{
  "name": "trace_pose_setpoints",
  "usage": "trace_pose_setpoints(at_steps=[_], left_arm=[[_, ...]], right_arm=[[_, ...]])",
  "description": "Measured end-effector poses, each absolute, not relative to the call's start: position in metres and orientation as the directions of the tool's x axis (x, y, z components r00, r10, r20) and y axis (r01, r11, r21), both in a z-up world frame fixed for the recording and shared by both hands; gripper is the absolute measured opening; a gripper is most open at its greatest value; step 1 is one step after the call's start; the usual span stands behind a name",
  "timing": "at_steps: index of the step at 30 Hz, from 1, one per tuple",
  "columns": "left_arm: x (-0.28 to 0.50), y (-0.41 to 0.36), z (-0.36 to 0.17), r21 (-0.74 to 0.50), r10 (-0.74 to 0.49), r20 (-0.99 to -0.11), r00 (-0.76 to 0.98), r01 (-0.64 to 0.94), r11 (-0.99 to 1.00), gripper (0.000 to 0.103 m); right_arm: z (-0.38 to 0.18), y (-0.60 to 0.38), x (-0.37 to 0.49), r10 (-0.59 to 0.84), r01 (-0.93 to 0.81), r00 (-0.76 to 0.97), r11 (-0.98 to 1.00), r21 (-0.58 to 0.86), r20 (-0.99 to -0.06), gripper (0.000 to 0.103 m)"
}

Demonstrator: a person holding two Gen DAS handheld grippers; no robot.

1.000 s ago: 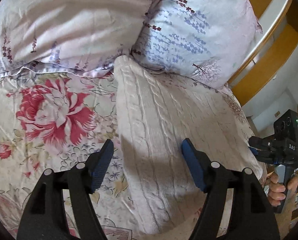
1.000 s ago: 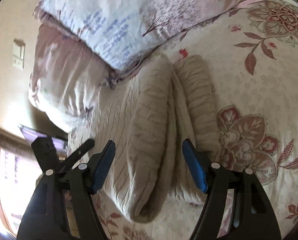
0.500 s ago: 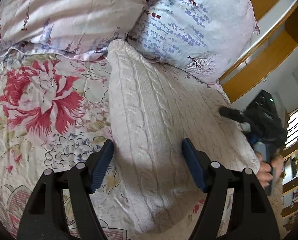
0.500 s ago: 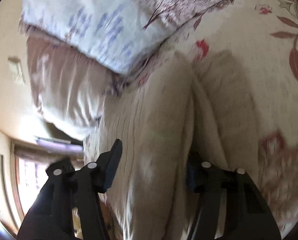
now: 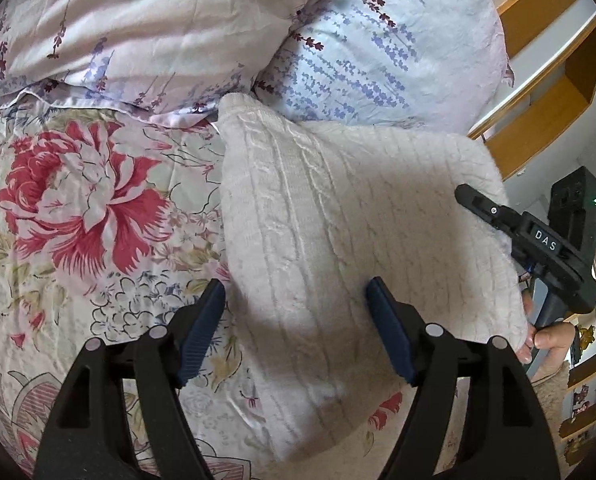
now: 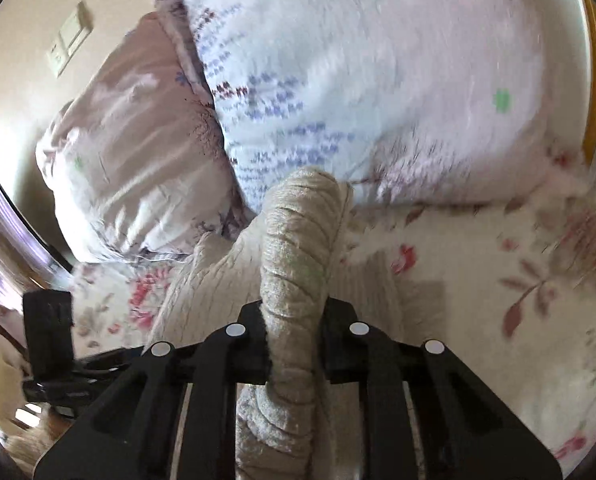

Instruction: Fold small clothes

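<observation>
A cream cable-knit sweater point(image 5: 338, 240) lies on the floral bedspread point(image 5: 78, 240), its far end against the pillows. My left gripper point(image 5: 294, 328) is open just above the sweater's near left part, holding nothing. My right gripper point(image 6: 294, 344) is shut on a thick folded edge of the sweater point(image 6: 298, 264) and lifts it off the bed. In the left wrist view the right gripper point(image 5: 478, 204) sits at the sweater's raised right edge, its jaws partly hidden by the knit.
Two pillows, a pink one point(image 5: 138, 28) and a pale blue one point(image 5: 386, 48), lie at the head of the bed. A wooden shelf point(image 5: 546, 92) stands beyond on the right. A wall switch point(image 6: 68, 42) shows in the right wrist view.
My right gripper has closed on the sweater's right edge and raised it, bunching the knit. My left gripper stays open over the sweater and has barely moved.
</observation>
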State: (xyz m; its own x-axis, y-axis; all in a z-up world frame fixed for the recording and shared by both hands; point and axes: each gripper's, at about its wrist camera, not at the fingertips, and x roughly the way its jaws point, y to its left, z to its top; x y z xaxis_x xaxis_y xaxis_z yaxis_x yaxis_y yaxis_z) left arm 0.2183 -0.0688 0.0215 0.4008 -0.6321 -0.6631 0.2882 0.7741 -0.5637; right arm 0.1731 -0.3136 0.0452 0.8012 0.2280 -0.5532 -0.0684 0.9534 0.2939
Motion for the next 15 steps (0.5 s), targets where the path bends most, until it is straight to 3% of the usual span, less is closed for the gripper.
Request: trace_pose_setpoints(at_steps=[5,13,15], left_arm=[[0.215,-0.072,0.023,-0.552,-0.635,-0.661,0.401,0.314,0.773,0.074],[0.216,-0.082,0.020,-0.536,-0.635,-0.670,0.385,0.341,0.772,0.074],[0.217,-0.083,0.018,-0.536,-0.638,-0.671,0.379,0.346,0.770,0.074]], right_arm=[[0.052,-0.323,0.162,0.173,-0.029,0.837,0.961,0.275,-0.519,0.017],[0.013,-0.369,0.170,0.171,0.102,0.788,0.911,0.399,-0.592,0.017],[-0.004,-0.379,0.181,0.199,0.143,0.736,0.888,0.436,-0.647,0.019]])
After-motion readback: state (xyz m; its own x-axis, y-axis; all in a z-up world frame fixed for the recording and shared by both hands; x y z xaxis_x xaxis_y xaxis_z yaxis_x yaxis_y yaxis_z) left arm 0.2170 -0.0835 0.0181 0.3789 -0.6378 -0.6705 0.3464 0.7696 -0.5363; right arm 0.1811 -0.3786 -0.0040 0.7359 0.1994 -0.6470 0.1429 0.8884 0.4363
